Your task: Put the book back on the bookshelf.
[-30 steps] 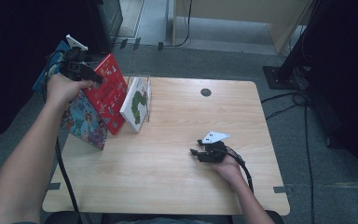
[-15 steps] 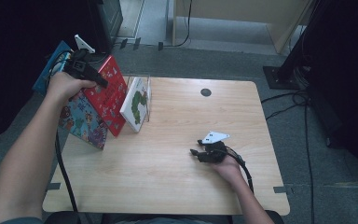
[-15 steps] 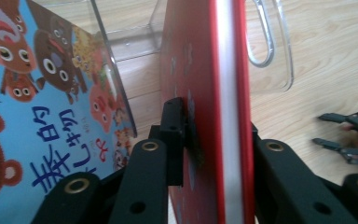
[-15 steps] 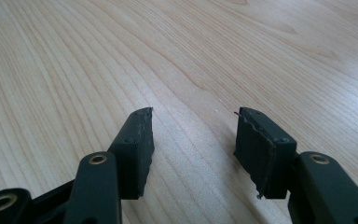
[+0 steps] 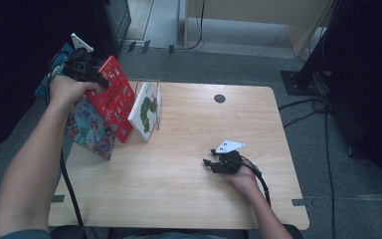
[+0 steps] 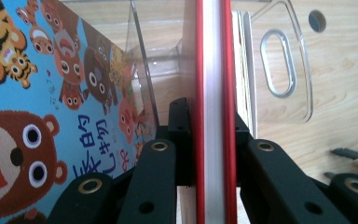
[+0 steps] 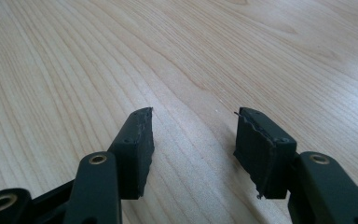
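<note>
The left tool (image 6: 204,154), jaws just closing, clamps the red book (image 6: 212,93); keep it upright, steering between rack (image 6: 284,60) walls. The right tool (image 7: 193,140) rests wide.

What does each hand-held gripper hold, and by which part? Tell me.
The left hand-held gripper clamps the red book across its page edge, a jaw on each cover. The right hand-held gripper holds nothing, jaws open above the table.
</note>
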Action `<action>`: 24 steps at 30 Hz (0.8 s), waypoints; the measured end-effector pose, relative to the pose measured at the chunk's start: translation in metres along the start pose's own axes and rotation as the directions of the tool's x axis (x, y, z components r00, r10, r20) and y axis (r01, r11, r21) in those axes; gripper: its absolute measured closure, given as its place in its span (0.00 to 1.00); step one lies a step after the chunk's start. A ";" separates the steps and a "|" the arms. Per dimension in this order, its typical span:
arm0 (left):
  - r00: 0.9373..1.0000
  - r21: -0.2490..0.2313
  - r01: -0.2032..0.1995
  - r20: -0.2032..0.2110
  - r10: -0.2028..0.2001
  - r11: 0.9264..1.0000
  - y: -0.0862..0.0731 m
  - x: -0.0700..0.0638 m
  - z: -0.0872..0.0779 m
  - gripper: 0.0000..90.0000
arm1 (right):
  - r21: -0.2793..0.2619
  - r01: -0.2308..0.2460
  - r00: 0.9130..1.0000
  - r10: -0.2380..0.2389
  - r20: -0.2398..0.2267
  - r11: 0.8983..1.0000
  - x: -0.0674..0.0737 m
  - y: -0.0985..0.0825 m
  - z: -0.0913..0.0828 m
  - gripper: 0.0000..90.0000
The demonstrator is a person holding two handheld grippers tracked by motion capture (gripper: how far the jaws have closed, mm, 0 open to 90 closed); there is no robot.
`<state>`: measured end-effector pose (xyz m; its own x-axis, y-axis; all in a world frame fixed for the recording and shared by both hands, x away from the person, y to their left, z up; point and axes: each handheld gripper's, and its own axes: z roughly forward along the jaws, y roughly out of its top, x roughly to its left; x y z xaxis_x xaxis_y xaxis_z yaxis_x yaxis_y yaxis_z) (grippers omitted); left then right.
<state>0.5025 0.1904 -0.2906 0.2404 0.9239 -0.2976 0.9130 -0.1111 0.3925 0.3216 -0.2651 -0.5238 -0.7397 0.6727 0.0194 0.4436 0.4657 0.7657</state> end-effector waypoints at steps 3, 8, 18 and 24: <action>1.000 -0.016 -0.002 -0.013 0.001 1.000 0.001 -0.002 0.003 0.89 | 0.000 -0.001 1.000 0.001 0.000 1.000 0.000 0.000 0.000 0.52; 1.000 -0.030 0.008 -0.007 -0.009 1.000 0.003 0.000 -0.006 0.89 | 0.000 -0.001 1.000 0.001 0.000 1.000 0.000 0.000 0.000 0.52; 0.999 -0.099 0.023 -0.026 -0.026 0.995 0.003 0.000 -0.006 0.89 | 0.000 -0.004 1.000 0.004 0.002 1.000 0.000 0.000 0.000 0.52; 0.999 -0.077 0.014 -0.041 -0.018 0.997 0.006 -0.004 0.011 0.88 | 0.000 -0.002 1.000 0.002 0.001 1.000 0.000 0.000 0.000 0.52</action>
<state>0.5107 0.1822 -0.2970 0.2106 0.9399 -0.2686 0.8885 -0.0695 0.4536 0.3214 -0.2651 -0.5238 -0.7381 0.6744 0.0202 0.4454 0.4645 0.7654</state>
